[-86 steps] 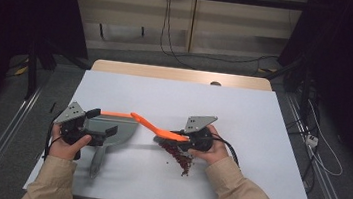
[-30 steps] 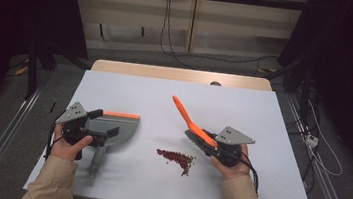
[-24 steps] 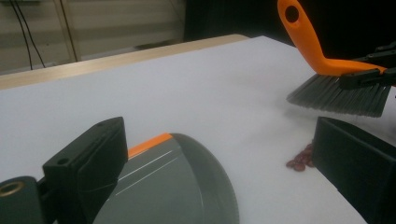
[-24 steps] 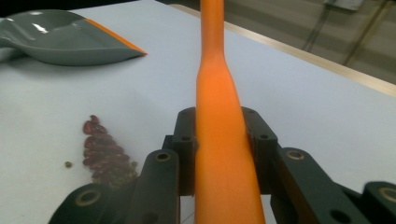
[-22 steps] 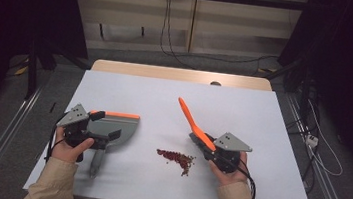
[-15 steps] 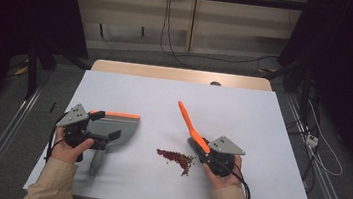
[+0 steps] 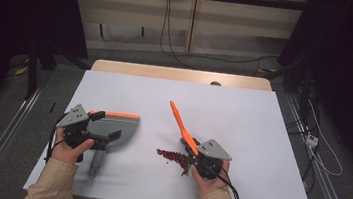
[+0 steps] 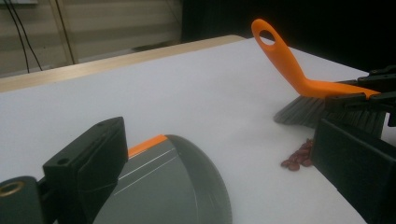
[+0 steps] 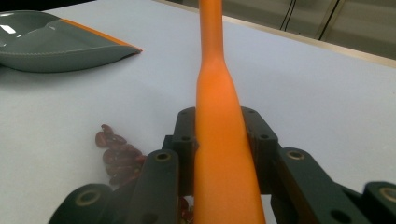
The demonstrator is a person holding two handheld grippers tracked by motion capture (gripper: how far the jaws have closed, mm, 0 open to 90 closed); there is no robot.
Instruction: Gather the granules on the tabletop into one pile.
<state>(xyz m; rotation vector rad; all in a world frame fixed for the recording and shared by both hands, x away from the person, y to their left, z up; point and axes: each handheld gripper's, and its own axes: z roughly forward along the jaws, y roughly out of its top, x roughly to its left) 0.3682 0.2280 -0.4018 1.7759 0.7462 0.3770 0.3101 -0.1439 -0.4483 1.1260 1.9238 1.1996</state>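
High view puts the right hand-held gripper (image 7: 197, 158) clamped on the orange brush (image 7: 181, 124), bristles just right of the red beans (image 7: 173, 158) on the bench (image 7: 243, 117); next, sweep them left toward the dustpan (image 7: 116, 128) gripped by the left hand-held gripper (image 7: 90, 137).

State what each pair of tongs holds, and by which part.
The right tongs clamp the brush by the broad lower part of its orange handle, just above the bristles. The left tongs hold the dustpan; the exact grip spot cannot be told.
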